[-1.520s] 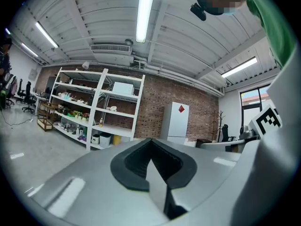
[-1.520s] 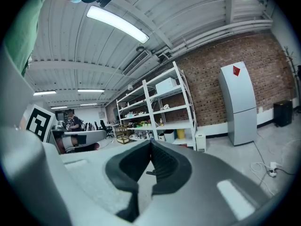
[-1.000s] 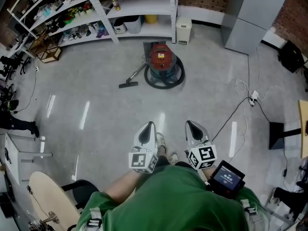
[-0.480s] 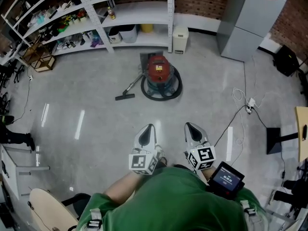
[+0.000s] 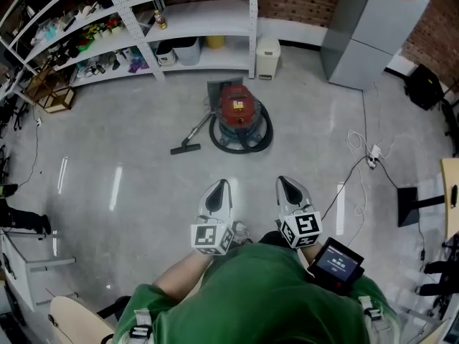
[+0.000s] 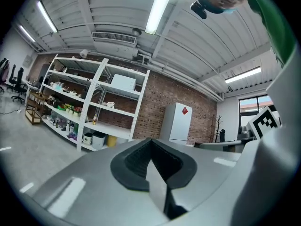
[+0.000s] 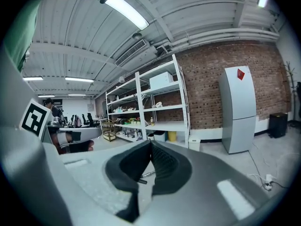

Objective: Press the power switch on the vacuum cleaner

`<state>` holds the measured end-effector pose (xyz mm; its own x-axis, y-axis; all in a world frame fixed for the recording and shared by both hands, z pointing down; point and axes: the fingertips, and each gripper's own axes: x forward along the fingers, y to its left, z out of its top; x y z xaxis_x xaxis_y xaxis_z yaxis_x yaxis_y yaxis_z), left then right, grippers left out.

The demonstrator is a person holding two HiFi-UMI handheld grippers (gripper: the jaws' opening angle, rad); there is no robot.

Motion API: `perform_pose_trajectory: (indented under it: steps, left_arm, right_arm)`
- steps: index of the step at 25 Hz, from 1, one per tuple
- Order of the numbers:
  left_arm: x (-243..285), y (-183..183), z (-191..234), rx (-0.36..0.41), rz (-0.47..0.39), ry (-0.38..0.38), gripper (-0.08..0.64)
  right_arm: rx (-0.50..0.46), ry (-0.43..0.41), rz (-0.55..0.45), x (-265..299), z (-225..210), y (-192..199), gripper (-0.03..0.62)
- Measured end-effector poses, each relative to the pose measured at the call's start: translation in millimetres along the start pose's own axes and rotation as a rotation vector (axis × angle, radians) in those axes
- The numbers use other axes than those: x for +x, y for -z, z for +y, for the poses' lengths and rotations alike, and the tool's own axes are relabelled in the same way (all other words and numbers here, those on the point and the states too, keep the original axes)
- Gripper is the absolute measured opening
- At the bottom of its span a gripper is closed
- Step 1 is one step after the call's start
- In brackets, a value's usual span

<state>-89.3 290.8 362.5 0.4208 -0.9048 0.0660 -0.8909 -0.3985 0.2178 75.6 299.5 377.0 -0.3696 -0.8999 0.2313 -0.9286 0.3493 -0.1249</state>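
Observation:
The red canister vacuum cleaner [image 5: 239, 112] stands on the grey floor in front of the shelves, its black hose coiled round its base. Its wand runs left to a black floor nozzle [image 5: 185, 148]. Both grippers are held close to my body, well short of the vacuum and pointing towards it. My left gripper [image 5: 222, 183] is shut with nothing in it, its black pads meeting [image 6: 150, 141]. My right gripper [image 5: 282, 180] is also shut and empty [image 7: 151, 143]. A bit of the wand [image 7: 145, 175] shows below the right pads.
White shelving [image 5: 179, 16] full of small items runs along the back wall. A small white box [image 5: 268, 47] and a tall grey cabinet [image 5: 369, 27] stand to its right. A power strip with cables [image 5: 373, 149] and a black stand base [image 5: 412, 203] lie at right.
The view has drifted forward: the vacuum now sits lower and a little closer in the head view. Both grippers stay shut in the same pose.

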Motion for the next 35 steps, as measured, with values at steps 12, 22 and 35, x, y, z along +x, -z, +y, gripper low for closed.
perform_pose_trajectory:
  steps: [12, 22, 35]
  left_arm:
    - [46, 5, 38, -0.006, 0.034, -0.049, 0.007]
    - [106, 13, 42, 0.012, 0.088, -0.109, 0.006]
    - [203, 16, 28, 0.062, 0.098, -0.206, 0.006]
  right_arm:
    - [-0.008, -0.003, 0.005, 58, -22, -13, 0.002]
    - [-0.001, -0.048, 0.006, 111, -69, -22, 0.002]
    - [-0.004, -0.172, 0.011, 188, -147, -34, 0.002]
